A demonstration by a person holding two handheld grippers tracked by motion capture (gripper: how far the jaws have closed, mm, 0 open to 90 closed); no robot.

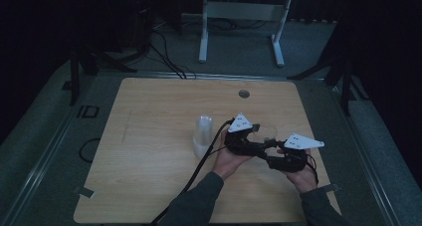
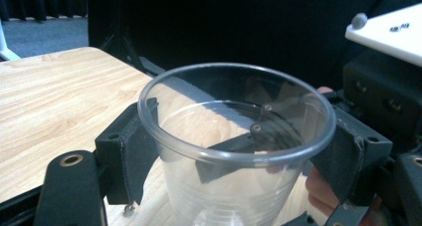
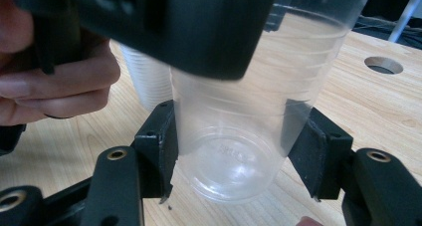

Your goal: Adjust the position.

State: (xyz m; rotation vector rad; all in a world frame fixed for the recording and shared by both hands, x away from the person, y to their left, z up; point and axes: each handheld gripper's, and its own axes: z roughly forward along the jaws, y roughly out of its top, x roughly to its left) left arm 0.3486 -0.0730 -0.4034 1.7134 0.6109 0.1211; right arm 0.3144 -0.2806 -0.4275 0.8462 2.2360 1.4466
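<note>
Over the desk (image 1: 149,186), right of centre, both hand-held grippers clamp one clear plastic cup (image 2: 234,151): the left hand-held gripper (image 2: 234,151) near its rim, the right hand-held gripper (image 3: 231,151) at its base. A cup stack (image 1: 203,135) stands just left.

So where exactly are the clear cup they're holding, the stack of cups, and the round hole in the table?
clear cup (image 2: 234,151), left gripper view, on its near wall under the rim.
stack of cups (image 1: 203,136), high view, mid-side of the stack.
round hole (image 3: 383,65), right gripper view, its centre.
</note>
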